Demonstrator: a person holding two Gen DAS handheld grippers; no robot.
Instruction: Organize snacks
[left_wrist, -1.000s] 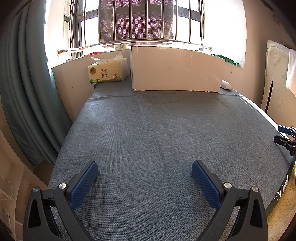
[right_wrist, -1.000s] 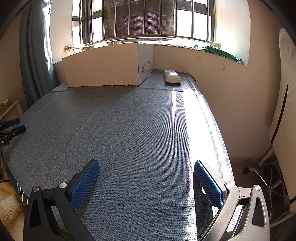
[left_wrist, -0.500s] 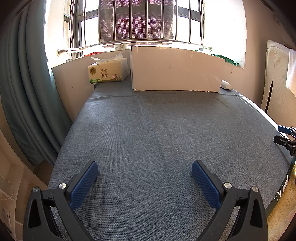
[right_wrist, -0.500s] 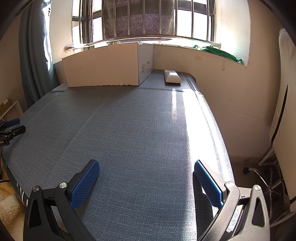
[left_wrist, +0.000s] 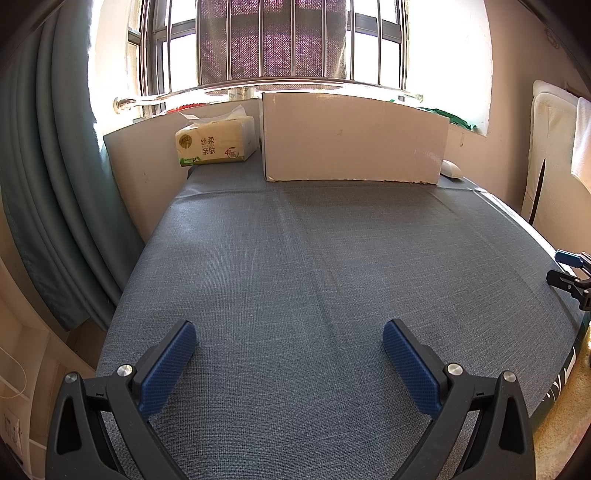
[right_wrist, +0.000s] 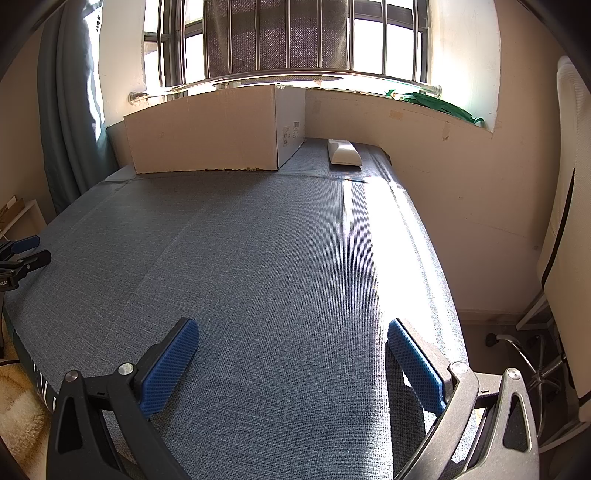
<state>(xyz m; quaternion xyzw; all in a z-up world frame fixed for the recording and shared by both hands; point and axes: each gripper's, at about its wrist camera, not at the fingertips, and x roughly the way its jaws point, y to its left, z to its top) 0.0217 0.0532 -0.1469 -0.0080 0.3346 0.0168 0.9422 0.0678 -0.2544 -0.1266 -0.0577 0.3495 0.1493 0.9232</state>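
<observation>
No snacks show in either view. A cardboard box (left_wrist: 354, 138) stands at the far edge of the blue-grey table (left_wrist: 314, 266), its contents hidden; it also shows in the right wrist view (right_wrist: 207, 134). My left gripper (left_wrist: 288, 362) is open and empty above the near left part of the table. My right gripper (right_wrist: 291, 360) is open and empty above the near right part. Each gripper's tip shows at the edge of the other's view: the right one (left_wrist: 570, 275) and the left one (right_wrist: 22, 253).
A tissue pack (left_wrist: 216, 142) lies left of the box. A white remote-like object (right_wrist: 344, 152) lies right of it. A curtain (left_wrist: 55, 177) hangs at left, a wall (right_wrist: 480, 206) and white chair (right_wrist: 565, 258) stand at right. A barred window is behind.
</observation>
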